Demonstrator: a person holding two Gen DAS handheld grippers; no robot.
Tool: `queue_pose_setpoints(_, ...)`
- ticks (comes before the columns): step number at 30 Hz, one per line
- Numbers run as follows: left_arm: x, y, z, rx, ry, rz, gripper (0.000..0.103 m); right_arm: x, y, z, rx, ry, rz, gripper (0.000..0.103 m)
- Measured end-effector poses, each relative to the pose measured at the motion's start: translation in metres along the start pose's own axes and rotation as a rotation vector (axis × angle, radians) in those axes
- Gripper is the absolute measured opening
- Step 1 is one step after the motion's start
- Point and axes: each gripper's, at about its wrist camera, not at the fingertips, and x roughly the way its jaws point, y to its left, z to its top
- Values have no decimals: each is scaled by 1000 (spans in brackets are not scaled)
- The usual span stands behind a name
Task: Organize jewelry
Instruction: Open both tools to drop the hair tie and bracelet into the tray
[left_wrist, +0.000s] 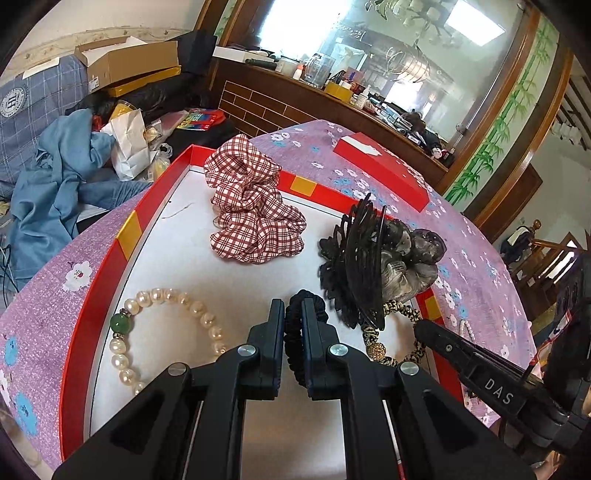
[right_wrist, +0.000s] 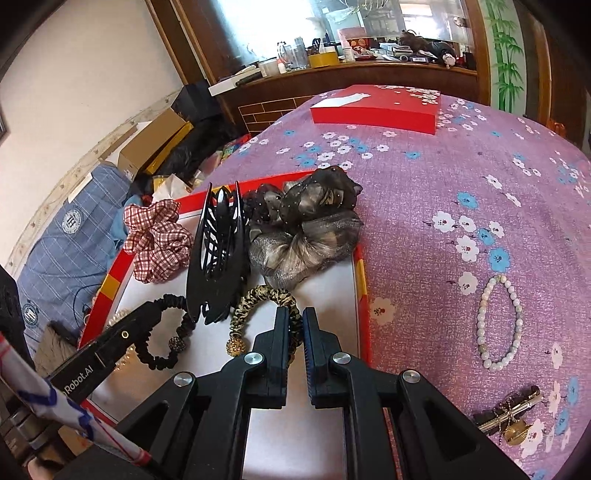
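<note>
ruffled plaid scrunchie (left_wrist: 255, 206), lacy claw clip (left_wrist: 354, 266)

scrunchie (left_wrist: 255, 206): checked cloth | hair claw (right_wrist: 218, 258): glossy plastic | pearls (left_wrist: 166, 325): lustrous

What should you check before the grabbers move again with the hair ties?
1. Left gripper shut on the black hair tie: ok.
2. Right gripper shut on the leopard-print hair tie: ok, the band sits between its closed fingers.
3. Both hair ties over the red tray: ok.
4. Black claw clip clear of the leopard-print hair tie: not ok, its lower end touches or overlaps the band and might get dragged.
5. Pearl bracelet with a green bead clear of the left gripper: cannot tell, part hides behind the gripper.
6. Everything in the tray: not ok, a white bead bracelet and gold hair clip lie on the tablecloth.
</note>
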Motion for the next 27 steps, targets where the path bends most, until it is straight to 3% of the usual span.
queue_pose_setpoints(7, -1, 0, -1, -4, -5, 2, 9, -4, 0, -1, 4, -3, 2, 16)
queue_pose_setpoints(12, -5, -3, -1, 6, -18, 3, 20, -9, 1, -3, 5, -8, 7, 17)
queue_pose_setpoints(27, -24, -15, -3, 40, -72, 32, 20, -32, 2, -7, 16, -36, 25, 18)
